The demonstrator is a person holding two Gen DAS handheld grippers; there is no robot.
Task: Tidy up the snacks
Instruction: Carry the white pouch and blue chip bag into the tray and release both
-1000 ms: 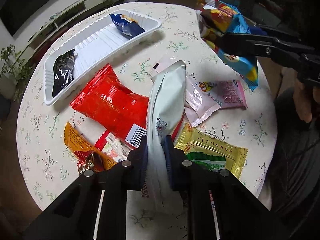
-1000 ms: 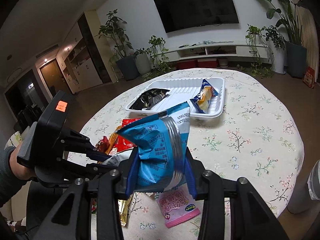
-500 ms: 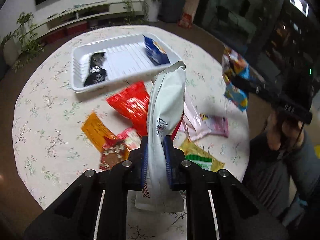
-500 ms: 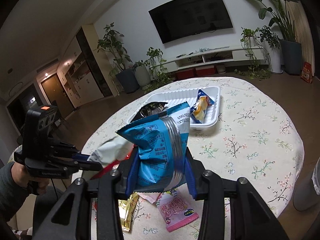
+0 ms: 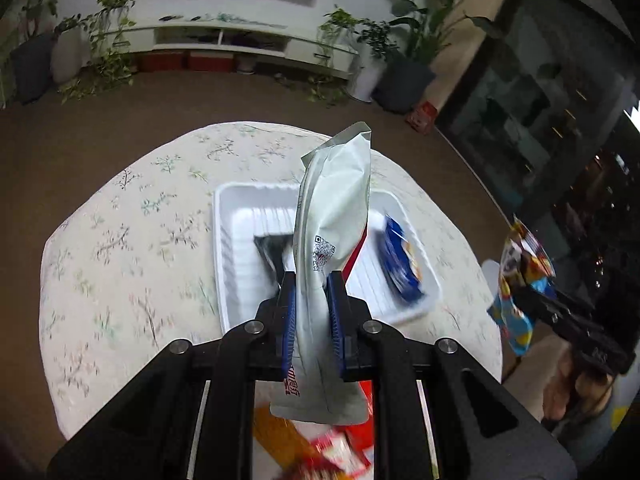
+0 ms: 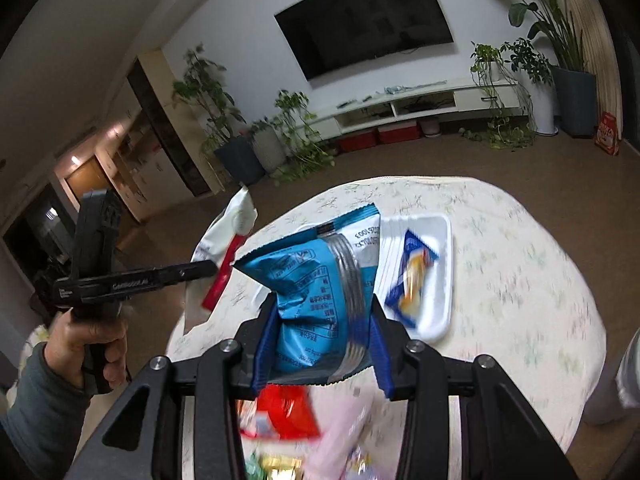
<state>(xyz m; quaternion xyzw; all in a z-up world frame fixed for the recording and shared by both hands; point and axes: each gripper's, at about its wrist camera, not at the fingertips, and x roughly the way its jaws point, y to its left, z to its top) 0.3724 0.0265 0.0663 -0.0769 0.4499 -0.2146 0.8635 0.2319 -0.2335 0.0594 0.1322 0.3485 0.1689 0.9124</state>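
My left gripper (image 5: 312,304) is shut on a tall white snack pouch (image 5: 334,216) and holds it in the air over the near edge of the white tray (image 5: 224,248). The tray holds a black packet (image 5: 270,250) and a blue packet (image 5: 400,268). My right gripper (image 6: 322,334) is shut on a blue snack bag (image 6: 316,280), held above the table in front of the tray (image 6: 436,316). In the right wrist view the left gripper (image 6: 200,270) and its white pouch (image 6: 234,220) show at the left.
The round table with a flowered cloth (image 5: 120,240) carries loose packets near me: red (image 6: 286,416), pink (image 6: 344,432), orange (image 5: 280,436). The right gripper with its colourful bag (image 5: 520,280) hangs past the table's right edge. A TV stand and plants line the far wall.
Both grippers have lifted and swung toward the tray with their bags held. The left one now looks straight over the tray; the loose packets have dropped to the bottom of both views.
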